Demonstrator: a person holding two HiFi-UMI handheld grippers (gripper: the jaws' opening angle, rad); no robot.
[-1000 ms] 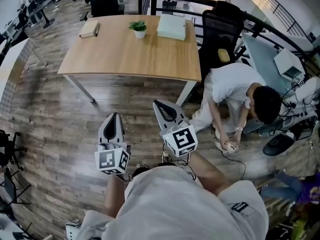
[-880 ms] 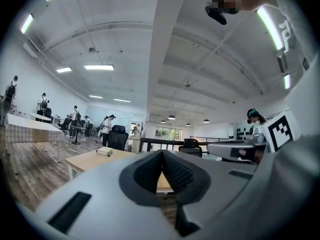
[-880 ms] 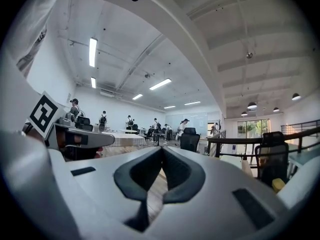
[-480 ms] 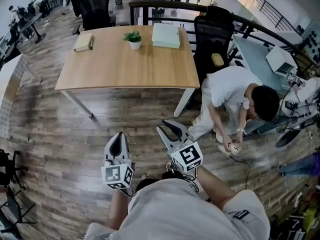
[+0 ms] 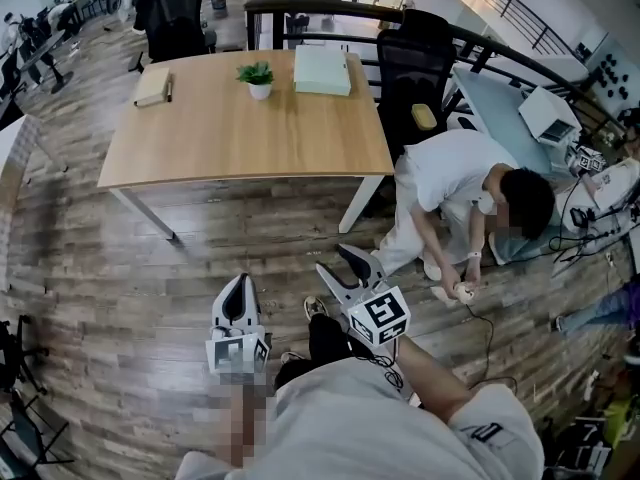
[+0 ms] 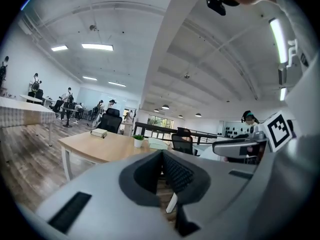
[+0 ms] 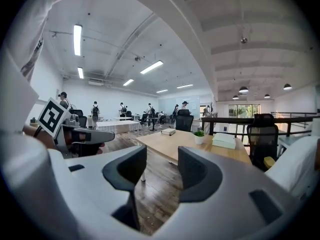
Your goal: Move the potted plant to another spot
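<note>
Stepping toward the worktop (image 5: 230, 138), you've drawn the potted plant (image 5: 258, 76) nearer at 12 o'clock, still out of reach; left hand-held gripper (image 5: 237, 282) pinched together, right hand-held gripper (image 5: 334, 260) spread, both empty.

Head view: the marker cube on the left gripper (image 5: 238, 284), lower centre, is blurred, as is the forearm (image 5: 240, 418) beneath it; the wearer's torso (image 5: 370, 418) is cut off by the bottom edge. The far legs of the desk (image 5: 240, 138) are hidden under its top. The thing beneath the crouching person's hand (image 5: 462, 290), right of centre, is too small to identify, and the cover of the book (image 5: 152, 86) at upper left is unreadable. Left gripper view: the meeting jaws cover the desk's right end, and the potted plant (image 6: 138, 141) shows no leaf detail. Right gripper view: the distant figures (image 7: 95, 111), centre left, are too small to make out.
</note>
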